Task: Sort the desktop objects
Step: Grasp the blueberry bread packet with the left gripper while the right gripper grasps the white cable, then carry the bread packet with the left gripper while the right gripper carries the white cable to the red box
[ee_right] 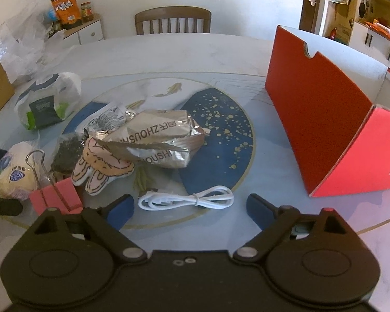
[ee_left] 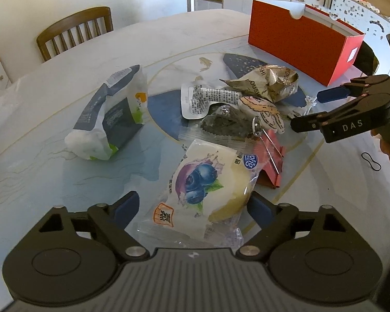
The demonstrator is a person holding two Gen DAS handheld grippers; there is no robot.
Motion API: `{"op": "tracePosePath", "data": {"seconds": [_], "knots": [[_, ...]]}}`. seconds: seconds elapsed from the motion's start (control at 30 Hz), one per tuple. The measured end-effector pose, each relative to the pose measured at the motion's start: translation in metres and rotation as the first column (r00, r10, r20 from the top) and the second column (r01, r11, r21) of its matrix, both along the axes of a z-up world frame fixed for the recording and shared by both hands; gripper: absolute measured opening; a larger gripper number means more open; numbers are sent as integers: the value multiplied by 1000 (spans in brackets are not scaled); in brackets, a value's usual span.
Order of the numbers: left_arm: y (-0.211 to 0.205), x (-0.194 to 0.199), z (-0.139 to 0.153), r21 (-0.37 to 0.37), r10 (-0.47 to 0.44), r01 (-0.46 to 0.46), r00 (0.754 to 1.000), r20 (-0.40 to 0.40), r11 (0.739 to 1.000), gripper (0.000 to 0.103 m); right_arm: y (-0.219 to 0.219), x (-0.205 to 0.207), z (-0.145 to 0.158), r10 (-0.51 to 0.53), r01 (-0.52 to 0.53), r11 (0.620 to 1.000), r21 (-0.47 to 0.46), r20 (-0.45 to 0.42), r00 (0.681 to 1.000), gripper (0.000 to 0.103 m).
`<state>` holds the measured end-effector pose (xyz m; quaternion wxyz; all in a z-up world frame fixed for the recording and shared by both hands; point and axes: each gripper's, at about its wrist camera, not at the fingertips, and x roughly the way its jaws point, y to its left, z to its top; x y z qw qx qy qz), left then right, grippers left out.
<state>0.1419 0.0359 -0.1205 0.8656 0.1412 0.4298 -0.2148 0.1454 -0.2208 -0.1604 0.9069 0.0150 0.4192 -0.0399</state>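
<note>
My left gripper (ee_left: 192, 206) stands open low over the table (ee_left: 39, 176). A blueberry bread packet (ee_left: 202, 189) lies between its blue pads, and the left pad is clear of it. My right gripper (ee_right: 191, 208) is open too, with a coiled white cable (ee_right: 187, 197) lying between its fingertips and touching neither. In the left wrist view the right gripper (ee_left: 312, 109) reaches in from the right. The pile beyond holds a crumpled foil bag (ee_right: 156, 143), a cartoon plush (ee_right: 101, 169), a red binder clip (ee_right: 57, 197) and a dark packet (ee_right: 67, 153).
An open red box (ee_right: 325, 130) stands at the right rear of the table. A white and blue bag (ee_left: 111, 119) stands upright on the left. A black hair band (ee_left: 371, 161) lies near the right edge. A wooden chair (ee_right: 173, 20) stands behind the table.
</note>
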Motion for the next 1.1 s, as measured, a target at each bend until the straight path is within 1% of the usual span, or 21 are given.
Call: {"op": "tracePosePath", "data": {"seconds": [0.1, 0.17, 0.23, 0.27, 0.4, 0.57, 0.67, 0.87, 1.1], "knots": [[-2, -2, 1, 2, -13, 13, 1000, 10, 1000, 84, 0, 0, 1, -11, 11, 1000, -6, 3, 1000, 89], [-4, -4, 1, 7, -25, 25, 1000, 19, 1000, 77, -1, 0, 1, -12, 12, 1000, -9, 7, 1000, 85], [-7, -5, 1, 13, -32, 32, 999, 25, 999, 75, -1, 0, 2, -10, 10, 1000, -10, 8, 1000, 79], [-7, -5, 2, 13, -34, 34, 999, 26, 999, 73, -1, 0, 2, -9, 9, 1000, -11, 8, 1000, 78], [-9, -7, 2, 15, -35, 34, 999, 32, 999, 68, -1, 1, 2, -5, 5, 1000, -16, 8, 1000, 76], [-12, -11, 4, 22, -31, 30, 998, 49, 999, 56, -1, -1, 3, -10, 10, 1000, -20, 7, 1000, 75], [-12, -13, 6, 21, -21, 20, 998, 57, 1000, 51, -2, -6, 5, -13, 13, 1000, -18, 9, 1000, 75], [-8, -18, 10, 10, 18, -18, 998, 55, 1000, 51, -9, -16, 10, -28, 28, 1000, -8, 17, 999, 75], [-4, -26, 22, -4, 60, -60, 996, 61, 998, 51, -14, -29, 20, -42, 42, 999, 6, 35, 999, 75]]}}
